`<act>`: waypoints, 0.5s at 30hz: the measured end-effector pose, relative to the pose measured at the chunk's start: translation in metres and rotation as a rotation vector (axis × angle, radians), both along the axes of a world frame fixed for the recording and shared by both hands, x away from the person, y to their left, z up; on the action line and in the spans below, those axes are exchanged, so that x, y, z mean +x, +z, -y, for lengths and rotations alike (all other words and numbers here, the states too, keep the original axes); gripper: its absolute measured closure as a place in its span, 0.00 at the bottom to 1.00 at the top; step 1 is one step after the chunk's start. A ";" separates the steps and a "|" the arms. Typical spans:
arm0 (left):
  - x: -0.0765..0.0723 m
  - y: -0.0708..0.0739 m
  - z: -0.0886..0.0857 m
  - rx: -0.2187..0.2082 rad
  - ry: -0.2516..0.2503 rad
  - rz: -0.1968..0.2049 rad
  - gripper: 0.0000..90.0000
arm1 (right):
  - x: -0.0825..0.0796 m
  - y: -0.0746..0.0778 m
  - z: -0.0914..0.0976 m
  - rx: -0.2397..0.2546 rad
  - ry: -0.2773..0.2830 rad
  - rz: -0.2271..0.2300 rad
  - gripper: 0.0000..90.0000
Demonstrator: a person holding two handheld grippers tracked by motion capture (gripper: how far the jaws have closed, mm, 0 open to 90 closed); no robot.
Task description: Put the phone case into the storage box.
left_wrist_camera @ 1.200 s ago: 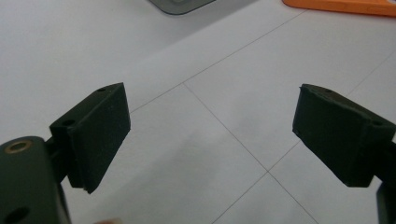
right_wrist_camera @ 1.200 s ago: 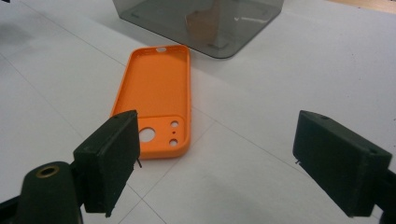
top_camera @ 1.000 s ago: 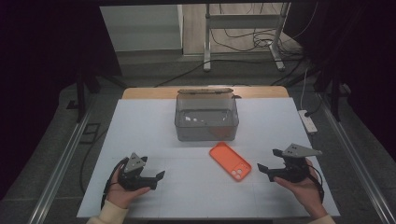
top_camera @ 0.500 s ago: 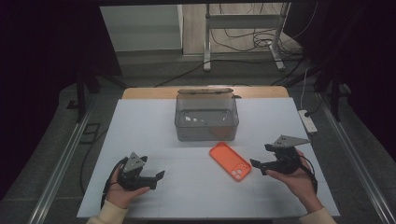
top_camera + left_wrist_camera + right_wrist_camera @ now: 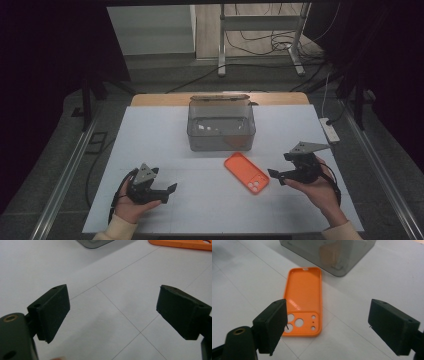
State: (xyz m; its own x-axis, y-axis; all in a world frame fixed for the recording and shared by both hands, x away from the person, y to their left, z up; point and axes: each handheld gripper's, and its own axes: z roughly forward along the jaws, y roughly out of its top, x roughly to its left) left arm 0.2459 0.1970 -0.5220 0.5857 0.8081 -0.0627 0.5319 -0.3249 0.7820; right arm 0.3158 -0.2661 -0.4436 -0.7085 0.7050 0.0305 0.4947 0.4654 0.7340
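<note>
High view, case position: the orange phone case (image 5: 246, 173) is lying flat on the counter (image 5: 150, 135), just in front of the grey bin (image 5: 221, 127), apart from it.
High view, nearer tool: your right tool (image 5: 278, 176) is sitting just beside the case's camera-cutout end; your left tool (image 5: 167, 191) is resting well apart from the case.
High view, long axis: the case is running diagonally away from the bin toward your right tool.
Left gripper view, tool state: the jaws are standing wide apart over bare counter, holding nothing; the case (image 5: 182, 243) is showing as a strip at the far edge.
Right gripper view, tool state: the jaws are spread wide, empty; the case (image 5: 304, 300) is lying inner side up, nearer the jaw on the view's left.
Right gripper view, room: open counter is flanking both long edges of the case; the bin (image 5: 329, 252) is crowding only its far end.
</note>
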 end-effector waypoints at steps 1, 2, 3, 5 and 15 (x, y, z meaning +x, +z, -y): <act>0.000 0.000 0.000 -0.001 0.000 0.000 0.13 | 0.000 0.000 0.000 -0.006 -0.005 -0.002 0.18; 0.000 0.000 0.000 -0.001 -0.001 0.000 0.13 | 0.001 0.001 0.000 -0.007 -0.006 -0.009 0.18; 0.000 0.000 0.000 -0.001 -0.001 0.000 0.13 | 0.002 0.001 0.000 -0.006 -0.011 -0.017 0.18; 0.000 0.000 0.000 0.000 -0.003 -0.001 0.13 | 0.003 0.002 0.000 -0.007 -0.010 -0.025 0.17; 0.000 -0.001 0.001 0.001 -0.004 -0.004 0.13 | 0.009 0.005 -0.004 -0.005 -0.037 -0.028 0.14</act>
